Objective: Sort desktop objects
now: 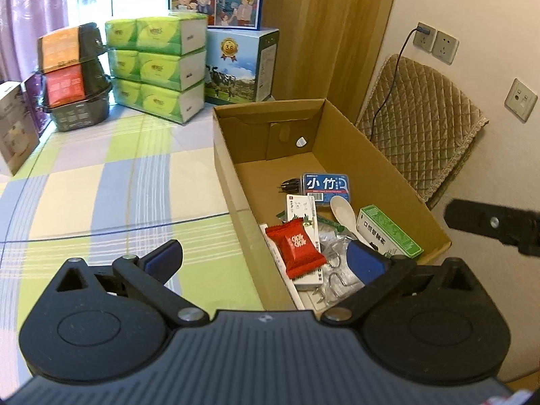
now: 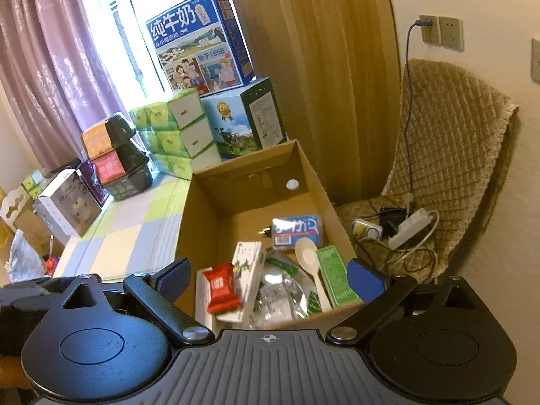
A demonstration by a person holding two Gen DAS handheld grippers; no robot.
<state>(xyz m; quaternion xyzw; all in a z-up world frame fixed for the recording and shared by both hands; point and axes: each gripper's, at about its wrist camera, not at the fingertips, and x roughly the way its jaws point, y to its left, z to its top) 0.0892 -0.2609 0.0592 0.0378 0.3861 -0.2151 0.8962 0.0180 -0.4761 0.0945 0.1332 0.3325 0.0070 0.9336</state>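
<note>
Grippers both wide open & empty, left gripper [image 1: 265, 260] + right gripper [image 2: 268, 275] over cardboard box [image 1: 381, 155] w/ red packet [image 1: 297, 248] atop the pile inside; approach straight down, pinch its edges.

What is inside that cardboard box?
The cardboard box holds a red snack packet, white spoon, green carton, blue case and white-green carton. Foil bags lie partly covered; anything beneath is hidden.

A brown cardboard box [image 1: 337, 141] holds a red packet [image 1: 295, 248], a white spoon [image 1: 342, 211] and a green carton [image 1: 388, 231], on a tablecloth [image 1: 101, 182] checked in green, blue and cream.
</note>
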